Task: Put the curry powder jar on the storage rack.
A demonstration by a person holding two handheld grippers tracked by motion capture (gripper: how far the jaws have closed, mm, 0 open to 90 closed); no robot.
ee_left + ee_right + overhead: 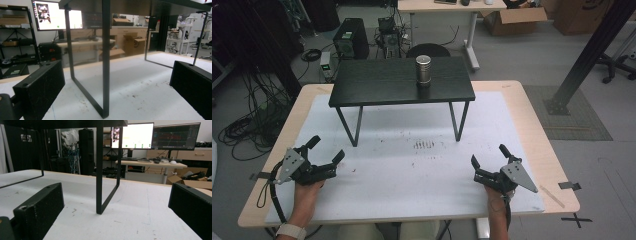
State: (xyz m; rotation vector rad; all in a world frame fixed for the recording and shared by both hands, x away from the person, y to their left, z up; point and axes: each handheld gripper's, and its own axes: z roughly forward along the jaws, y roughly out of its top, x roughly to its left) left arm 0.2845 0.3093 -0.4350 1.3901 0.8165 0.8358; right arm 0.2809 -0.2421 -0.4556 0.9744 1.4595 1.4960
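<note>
Resting low over the white mat (412, 175) that is covering the counter (532, 135), both grippers are sitting near the person's edge, well apart from each other. The left gripper (326, 149) is being held in the person's left hand (307, 187), its jaws spread wide with nothing between them; the right gripper (490, 154) is being held the same way in the right hand (497, 192), jaws also spread and empty. A small black table (397, 82) is standing on the mat farther back, and a metal cylinder (423, 69) is standing upright on its top, toward its right side. In the left gripper view, the table's thin black leg frame (106, 62) is rising just ahead between the jaws. In the right gripper view, another leg frame (99, 170) is standing ahead on the mat.
</note>
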